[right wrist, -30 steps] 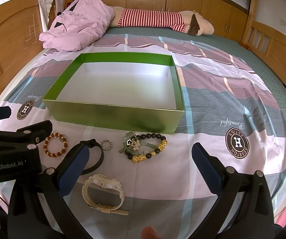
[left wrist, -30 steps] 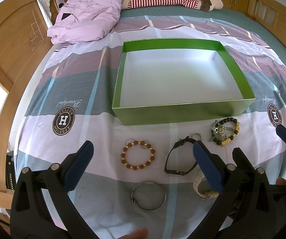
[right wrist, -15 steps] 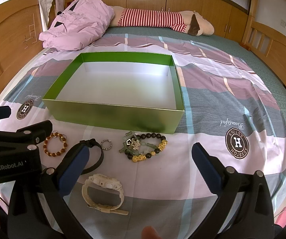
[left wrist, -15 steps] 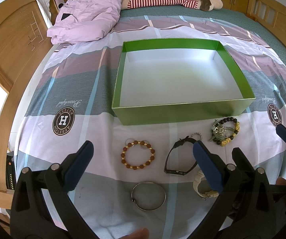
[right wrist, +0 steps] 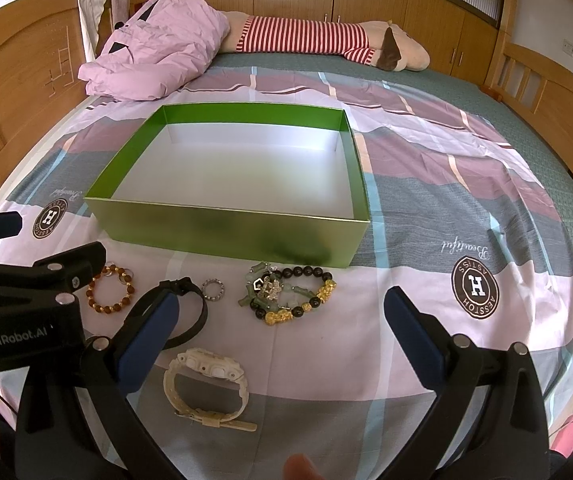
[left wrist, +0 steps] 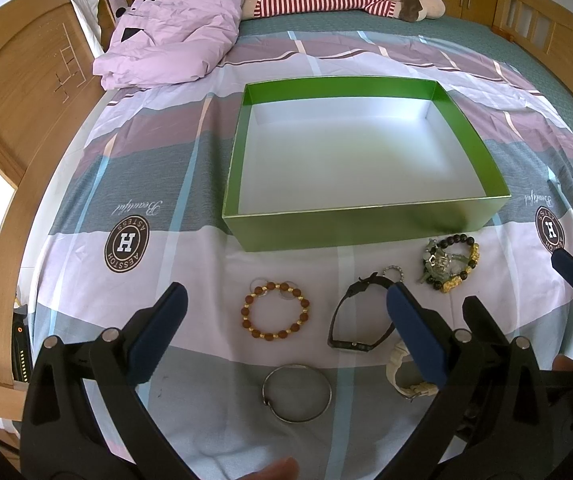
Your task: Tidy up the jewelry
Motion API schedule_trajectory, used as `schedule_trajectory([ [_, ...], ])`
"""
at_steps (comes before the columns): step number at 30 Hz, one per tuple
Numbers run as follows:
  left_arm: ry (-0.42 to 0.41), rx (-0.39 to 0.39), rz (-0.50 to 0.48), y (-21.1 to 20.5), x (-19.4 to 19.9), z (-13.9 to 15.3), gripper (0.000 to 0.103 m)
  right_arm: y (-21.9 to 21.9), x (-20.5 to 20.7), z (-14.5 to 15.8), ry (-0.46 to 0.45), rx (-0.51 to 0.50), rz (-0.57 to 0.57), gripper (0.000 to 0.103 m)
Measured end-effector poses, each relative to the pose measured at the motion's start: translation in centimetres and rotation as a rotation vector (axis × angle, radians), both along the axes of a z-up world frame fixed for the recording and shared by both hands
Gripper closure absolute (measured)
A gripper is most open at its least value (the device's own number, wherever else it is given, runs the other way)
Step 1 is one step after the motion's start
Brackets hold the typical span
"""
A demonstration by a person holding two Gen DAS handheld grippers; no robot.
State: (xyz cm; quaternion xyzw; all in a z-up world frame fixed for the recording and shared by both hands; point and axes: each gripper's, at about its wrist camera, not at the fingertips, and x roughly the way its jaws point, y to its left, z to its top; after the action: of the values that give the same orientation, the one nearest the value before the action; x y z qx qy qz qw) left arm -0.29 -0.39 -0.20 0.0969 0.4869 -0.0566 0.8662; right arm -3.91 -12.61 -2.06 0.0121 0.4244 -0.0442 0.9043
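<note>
Comparing with a second ago, nothing has shifted: both the left gripper (left wrist: pixel 282 320) and right gripper (right wrist: pixel 282 320) hover with jaws apart, the jewelry (right wrist: pixel 286 294) lies near the empty green box (right wrist: pixel 222 236), so sorting hasn't begun.

Green box (right wrist: pixel 222 236) — jewelry scattered just beside it.
</note>
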Motion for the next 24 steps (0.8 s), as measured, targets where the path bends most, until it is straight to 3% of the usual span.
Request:
schedule_trajectory([
  [24, 0.001, 0.001, 0.000, -0.10, -0.07, -0.05, 0.002, 0.00, -0.16, 0.01, -0.004, -0.006, 0.003, 0.001],
])
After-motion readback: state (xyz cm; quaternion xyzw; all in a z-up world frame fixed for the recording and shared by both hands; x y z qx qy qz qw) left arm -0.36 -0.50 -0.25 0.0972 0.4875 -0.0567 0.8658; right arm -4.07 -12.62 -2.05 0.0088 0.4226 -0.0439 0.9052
